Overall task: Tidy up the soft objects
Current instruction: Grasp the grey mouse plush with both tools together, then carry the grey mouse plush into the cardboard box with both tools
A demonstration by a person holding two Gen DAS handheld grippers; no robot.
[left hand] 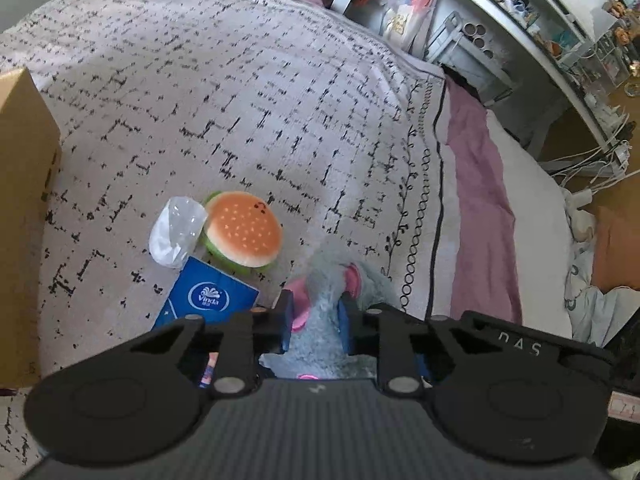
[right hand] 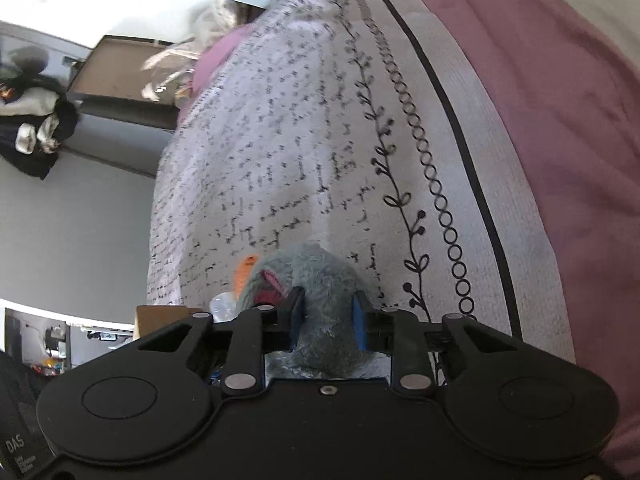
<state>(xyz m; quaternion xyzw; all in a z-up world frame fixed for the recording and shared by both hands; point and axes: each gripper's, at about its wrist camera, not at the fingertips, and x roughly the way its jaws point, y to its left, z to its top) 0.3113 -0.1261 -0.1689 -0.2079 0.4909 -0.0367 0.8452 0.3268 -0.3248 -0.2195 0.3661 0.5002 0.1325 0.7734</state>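
- Left gripper: blue pads pressed into the grey plush from both sides; clamped on it.
- Right gripper: blue pads likewise sunk into the plush; clamped on it.
- Plush: grey fur with pink ears; held by both grippers above the blanket. Left view shows both pink ear patches; right view shows a rounded grey mass with one pink-lined fold on its left side.
- Burger toy: tan bun, green rim, lying on the blanket just up-left of the plush. Whole in the left view; in the right view only an orange sliver peeks out left of the plush.
- Bag: crumpled clear plastic, touching the burger toy's left edge. In the right view a pale scrap shows low beside the plush.
- Tissue pack: blue, marked "Vinda", left of the plush, below the bag and burger toy, partly under the left gripper. Left view only.
- Box: brown cardboard, well left of the plush at the frame edge; in the right view a brown corner shows.
- Blanket: white with black dashes and a looped border; pink sheet to the right of the plush in both views.
- Shelves: cluttered, far beyond the plush; left view only.
- Floor: grey, left of the plush past the bed edge; right view only.
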